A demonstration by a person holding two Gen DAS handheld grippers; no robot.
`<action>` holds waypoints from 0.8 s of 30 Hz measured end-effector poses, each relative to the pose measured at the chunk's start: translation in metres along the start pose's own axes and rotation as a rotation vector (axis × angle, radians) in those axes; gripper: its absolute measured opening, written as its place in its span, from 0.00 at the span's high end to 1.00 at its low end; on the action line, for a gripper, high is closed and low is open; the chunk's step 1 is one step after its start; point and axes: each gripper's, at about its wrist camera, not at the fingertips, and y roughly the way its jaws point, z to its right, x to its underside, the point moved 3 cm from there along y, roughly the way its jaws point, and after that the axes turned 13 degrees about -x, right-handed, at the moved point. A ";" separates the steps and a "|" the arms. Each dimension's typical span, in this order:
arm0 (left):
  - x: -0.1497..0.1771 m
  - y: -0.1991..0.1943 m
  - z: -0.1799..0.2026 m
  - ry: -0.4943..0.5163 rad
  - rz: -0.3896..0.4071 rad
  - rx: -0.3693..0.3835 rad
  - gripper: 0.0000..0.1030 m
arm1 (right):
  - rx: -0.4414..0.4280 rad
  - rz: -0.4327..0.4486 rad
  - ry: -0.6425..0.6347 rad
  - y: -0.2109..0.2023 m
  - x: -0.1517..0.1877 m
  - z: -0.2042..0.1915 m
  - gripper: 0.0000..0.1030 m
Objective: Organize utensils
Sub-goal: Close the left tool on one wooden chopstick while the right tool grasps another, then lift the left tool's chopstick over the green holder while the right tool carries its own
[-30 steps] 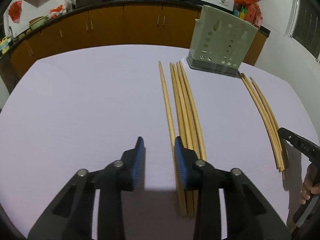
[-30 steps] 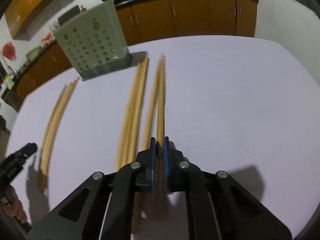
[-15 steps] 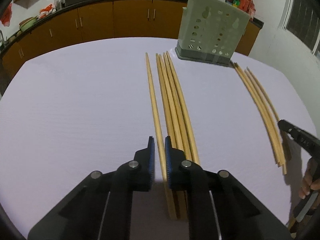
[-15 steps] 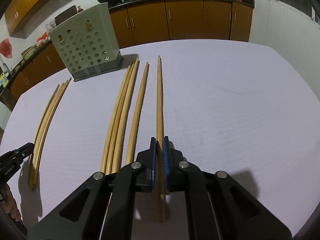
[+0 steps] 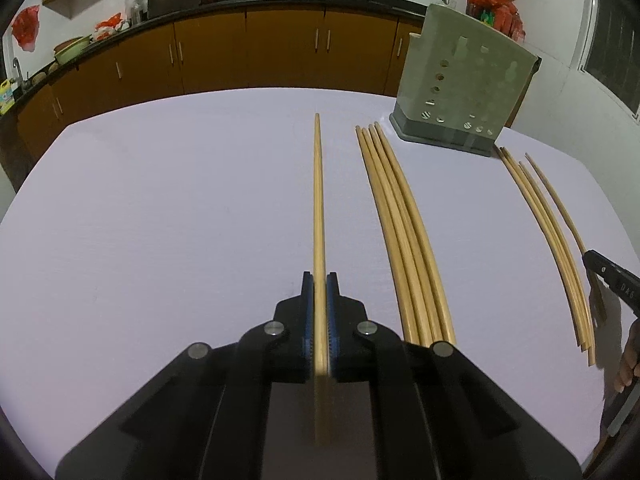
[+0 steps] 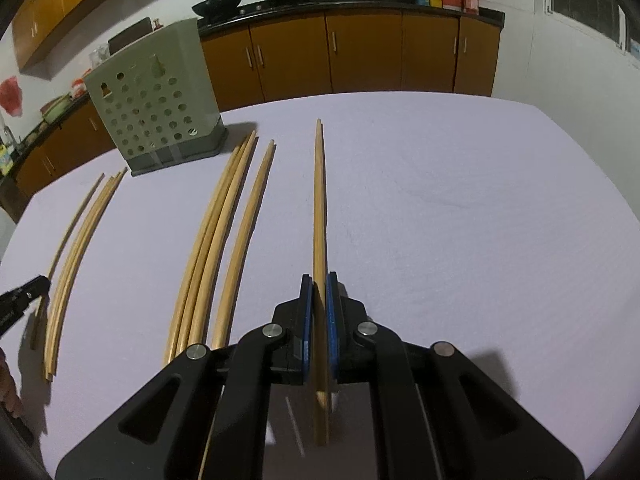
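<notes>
My left gripper is shut on a long wooden chopstick that points away over the white table. To its right lies a bundle of several chopsticks, and further right a thinner bundle. My right gripper is shut on another wooden chopstick. Left of it lie a single chopstick, a bundle of three and a thin bundle at the far left. A grey-green perforated utensil holder stands at the back; it also shows in the right wrist view.
Brown kitchen cabinets and a dark counter with woks run behind the table. The other gripper's tip shows at the right edge of the left wrist view and at the left edge of the right wrist view.
My left gripper was open a second ago; it has shut on one chopstick and drawn it left, apart from the bundle. My right gripper has kept its chopstick and lifted it slightly.
</notes>
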 end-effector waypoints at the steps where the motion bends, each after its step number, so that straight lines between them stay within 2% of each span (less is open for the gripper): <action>1: 0.001 -0.001 0.000 -0.007 -0.001 0.003 0.92 | -0.001 0.000 0.001 0.000 0.000 0.001 0.93; 11: 0.017 -0.014 0.002 0.012 0.012 -0.015 0.92 | 0.008 -0.007 -0.017 -0.011 0.014 -0.005 0.92; 17: 0.013 -0.018 -0.002 0.022 0.012 -0.018 0.93 | 0.011 0.015 -0.027 -0.019 0.013 -0.007 0.93; 24: -0.033 -0.081 -0.032 -0.024 0.220 -0.027 0.93 | 0.003 0.203 -0.095 -0.079 -0.027 -0.022 0.93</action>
